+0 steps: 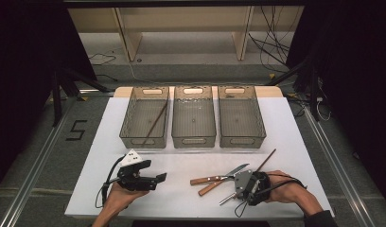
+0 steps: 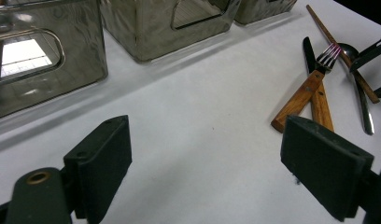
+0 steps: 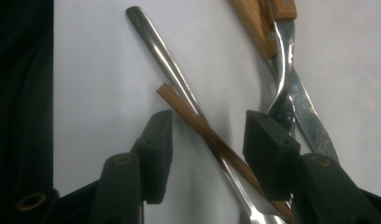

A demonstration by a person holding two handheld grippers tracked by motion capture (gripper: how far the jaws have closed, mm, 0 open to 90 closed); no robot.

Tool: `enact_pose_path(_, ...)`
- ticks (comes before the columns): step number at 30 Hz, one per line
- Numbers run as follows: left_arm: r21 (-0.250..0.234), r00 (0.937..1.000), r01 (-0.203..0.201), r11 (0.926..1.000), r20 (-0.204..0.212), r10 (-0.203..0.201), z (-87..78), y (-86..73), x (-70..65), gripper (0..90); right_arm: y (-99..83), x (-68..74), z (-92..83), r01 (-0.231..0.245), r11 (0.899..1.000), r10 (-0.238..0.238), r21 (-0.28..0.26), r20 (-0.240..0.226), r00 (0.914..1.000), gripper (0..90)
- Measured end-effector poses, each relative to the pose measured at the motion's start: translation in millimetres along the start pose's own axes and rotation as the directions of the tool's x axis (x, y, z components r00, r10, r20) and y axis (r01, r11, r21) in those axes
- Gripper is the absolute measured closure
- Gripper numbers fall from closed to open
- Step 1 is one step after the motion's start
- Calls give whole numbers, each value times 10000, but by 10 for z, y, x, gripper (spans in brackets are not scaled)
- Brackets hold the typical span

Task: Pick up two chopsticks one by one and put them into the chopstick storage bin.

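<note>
- Right gripper (image 3: 205, 128), jaws half-parted, straddles one chopstick (image 3: 212, 137) crossing one spoon (image 3: 167, 56), unpinched, at 5 o'clock.
- Left gripper (image 2: 205, 161) gapes empty at 7.
- I count three bins (image 1: 194, 117), one fork (image 2: 329, 55), one knife (image 2: 308, 51).

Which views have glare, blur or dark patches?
High view: dim and soft, table bright against black surroundings. Left gripper view: glare on the bins, near pads soft. Right gripper view: highlights on the spoon, left edge black, pads blurred.
</note>
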State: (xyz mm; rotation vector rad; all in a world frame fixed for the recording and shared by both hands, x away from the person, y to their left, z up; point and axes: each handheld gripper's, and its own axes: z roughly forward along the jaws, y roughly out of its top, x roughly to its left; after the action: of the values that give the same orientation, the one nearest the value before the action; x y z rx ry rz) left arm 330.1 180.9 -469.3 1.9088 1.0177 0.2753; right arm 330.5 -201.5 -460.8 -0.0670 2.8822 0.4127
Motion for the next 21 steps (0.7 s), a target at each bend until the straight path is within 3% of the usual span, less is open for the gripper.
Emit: enact_pose_path(21, 122, 9999, 51, 9999, 99, -53, 25, -9, 1, 162, 72, 58, 38, 1079, 9939, -1086, 236, 324, 9936, 679)
